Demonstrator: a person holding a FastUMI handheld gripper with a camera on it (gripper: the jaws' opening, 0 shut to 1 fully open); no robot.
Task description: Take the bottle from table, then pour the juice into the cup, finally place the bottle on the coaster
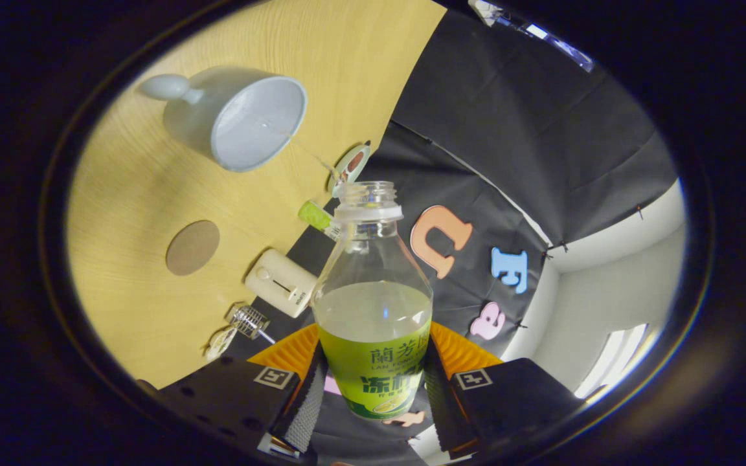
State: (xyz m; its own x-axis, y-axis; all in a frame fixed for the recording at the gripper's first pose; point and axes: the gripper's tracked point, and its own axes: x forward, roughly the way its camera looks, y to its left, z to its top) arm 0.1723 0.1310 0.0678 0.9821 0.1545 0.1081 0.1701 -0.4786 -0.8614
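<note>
A: Where is the bottle (373, 304)?

B: Between the two fingers of the gripper (373, 388), both pressing on its green-labelled lower body. It is uncapped, with pale juice filling roughly the lower half, and its open neck points away from the fingers.

A: And the cup (237, 116)?

B: At about ten o'clock from the bottle's mouth, well apart, standing on the wooden table (140, 194). It is pale blue with a knob-like handle, and its open mouth faces the camera. A thin clear stream seems to run from the bottle's mouth towards its rim.

A: The coaster (193, 247)?

B: A round brown disc at nine o'clock from the bottle's shoulder, bare.

A: Anything else?

B: A small cream box (280, 282) just beside the bottle at nine o'clock, and a wire whisk-like thing (243, 323) at eight.
</note>
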